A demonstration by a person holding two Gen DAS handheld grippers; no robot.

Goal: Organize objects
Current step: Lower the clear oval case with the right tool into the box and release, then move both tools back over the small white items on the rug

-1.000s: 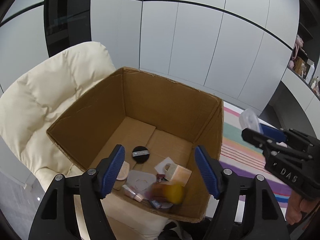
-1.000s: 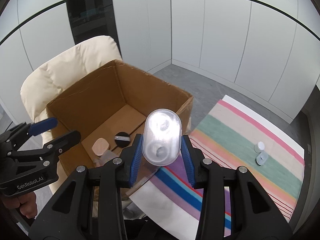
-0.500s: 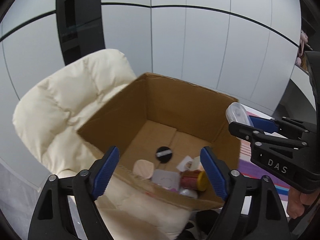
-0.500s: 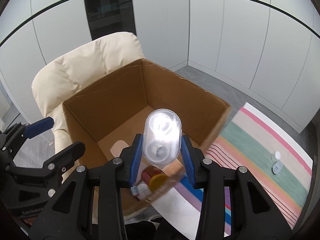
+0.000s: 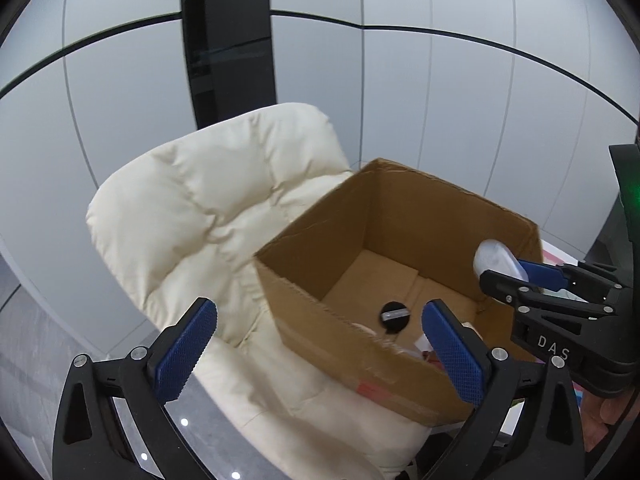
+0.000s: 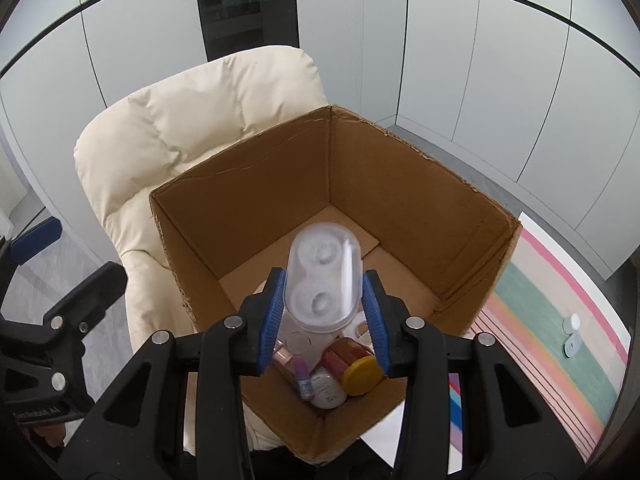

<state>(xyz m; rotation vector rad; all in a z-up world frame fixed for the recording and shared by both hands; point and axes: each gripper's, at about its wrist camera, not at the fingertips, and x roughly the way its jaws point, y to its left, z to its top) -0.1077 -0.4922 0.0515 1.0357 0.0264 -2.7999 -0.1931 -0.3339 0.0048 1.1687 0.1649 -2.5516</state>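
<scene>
A brown cardboard box (image 6: 280, 184) sits on a cream armchair (image 6: 192, 112). My right gripper (image 6: 324, 280) is shut on a clear oval case (image 6: 320, 256) and holds it over the box's open top. Below it lie a yellow-lidded jar (image 6: 358, 364), a small dropper bottle (image 6: 304, 380) and a white round jar (image 6: 326, 390). My left gripper (image 5: 318, 312) hangs at the box's (image 5: 360, 220) near left corner. Its jaws are opening wide and nothing is between them. A black disc (image 5: 395, 317) rests on the box floor. In the left wrist view the right gripper (image 5: 516, 276) carries the case (image 5: 494, 260).
A striped rug (image 6: 540, 320) lies right of the box, with two small pale caps (image 6: 572, 334) on it. The chair's padded back (image 5: 208, 208) rises behind and left of the box. White wall panels and a dark tall panel (image 6: 248, 4) close the background.
The right gripper carried the clear case from beside the box to above its inside. The left gripper's jaws spread wider and it drifted left, off the box's middle toward the chair.
</scene>
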